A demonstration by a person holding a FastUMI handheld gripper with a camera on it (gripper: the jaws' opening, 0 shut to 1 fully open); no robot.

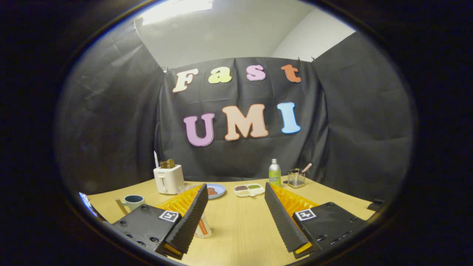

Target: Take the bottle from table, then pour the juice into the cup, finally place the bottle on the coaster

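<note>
A small bottle (274, 172) with a green label and a silver top stands upright near the table's far edge, well beyond my right finger. A clear cup (204, 229) with an orange mark stands close by, mostly hidden behind my left finger. My gripper (235, 190) hovers low over the wooden table (240, 225), open wide with nothing between its fingers. I cannot make out a coaster for certain; a small dark patch lies just right of the bottle's base.
A white toaster (169, 179) stands far left, with a blue plate (217, 190) and a white divided dish (249, 189) beside it. A pale mug (133, 201) sits left of my left finger. A clear holder (296, 178) with a utensil stands right of the bottle.
</note>
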